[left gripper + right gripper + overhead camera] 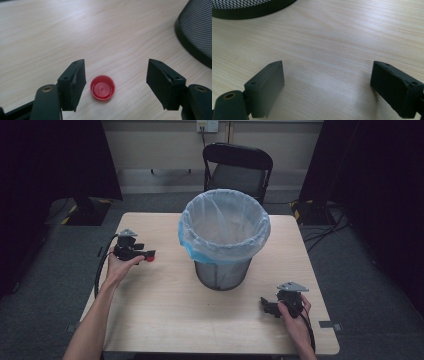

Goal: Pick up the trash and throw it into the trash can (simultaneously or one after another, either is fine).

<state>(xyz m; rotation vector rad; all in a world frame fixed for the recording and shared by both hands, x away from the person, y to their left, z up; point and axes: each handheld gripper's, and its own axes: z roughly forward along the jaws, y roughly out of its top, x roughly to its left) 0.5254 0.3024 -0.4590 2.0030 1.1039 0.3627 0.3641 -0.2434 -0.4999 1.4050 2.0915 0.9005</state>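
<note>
Your left gripper (116, 83) is wide open. Its two black jaws stand on either side of the red bottle cap (102, 87), and the cap lies on the table between them — closer to the jaw on the left of the left gripper view, just beside it but not touching. Nothing is held. From the high view, your left gripper (146, 254) sits near the left edge of the table, with the red cap (150, 258) at its tip.

Your right gripper (328, 85) is wide open too, with bare wood between its jaws. It holds nothing and touches nothing. In the high view it (267, 307) is low over the table near the front right corner.

The cap is small, round and shiny, lying with its hollow side up. The table (165, 315) is pale wood with soft lines in it, smooth and flat, with rounded corners. The bin (223, 270) is round, made of black wire mesh, and stands in the middle of the table. A thin, see-through blue bag (225, 227) is folded over its rim.

There is lots of bare table between the cap and the bin — and between your two hands. A black chair (237, 167) stands behind the table.
</note>
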